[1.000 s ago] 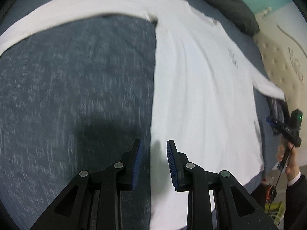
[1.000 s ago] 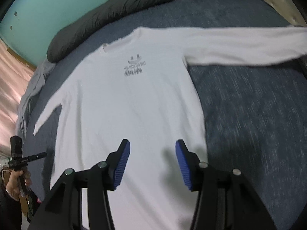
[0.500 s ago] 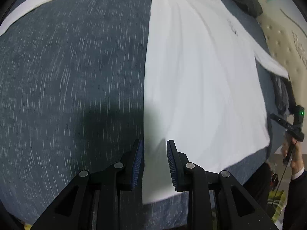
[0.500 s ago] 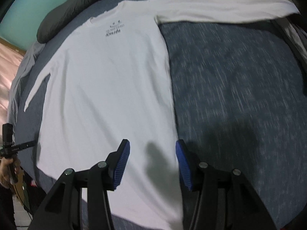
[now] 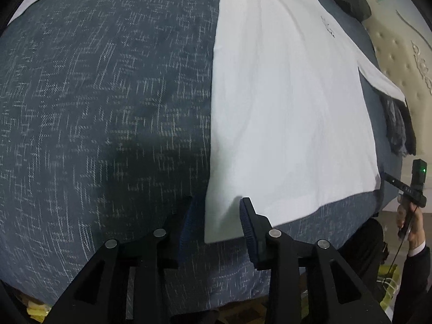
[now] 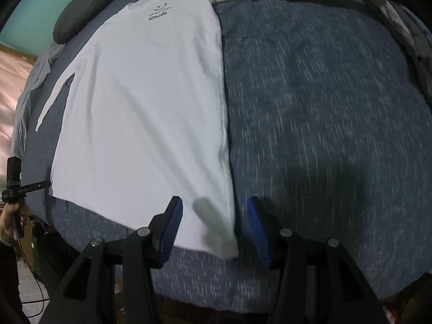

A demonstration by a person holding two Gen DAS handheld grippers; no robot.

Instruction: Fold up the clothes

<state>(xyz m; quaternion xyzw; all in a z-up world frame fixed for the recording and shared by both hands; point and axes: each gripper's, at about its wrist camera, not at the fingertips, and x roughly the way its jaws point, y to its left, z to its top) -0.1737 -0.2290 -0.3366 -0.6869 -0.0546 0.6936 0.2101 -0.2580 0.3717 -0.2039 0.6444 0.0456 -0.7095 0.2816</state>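
A white long-sleeved shirt [image 5: 289, 102] [image 6: 145, 102] with a small black print lies flat on the dark blue bed cover, sleeves spread. My left gripper [image 5: 216, 224] hovers over one bottom hem corner; its jaws are opening and the corner lies between the pads, which do not press on it. Over the opposite hem corner my right gripper [image 6: 213, 229] stands open, the corner between its blue pads, apart from them. The right gripper also shows far off, held in a hand [image 5: 405, 189], and the left one likewise [image 6: 19, 186].
The bed cover [image 5: 94, 108] [image 6: 324, 108] stretches wide beside the shirt. A dark pillow [image 6: 89, 8] lies beyond the collar, a padded headboard [image 5: 405, 54] further off. Dark clothes [image 5: 397, 129] hang at the bed's side. The near bed edge runs just below both grippers.
Both grippers have drawn back along the shirt's sides to its bottom corners and sunk a little. The left jaws have widened; the right ones stand as before.
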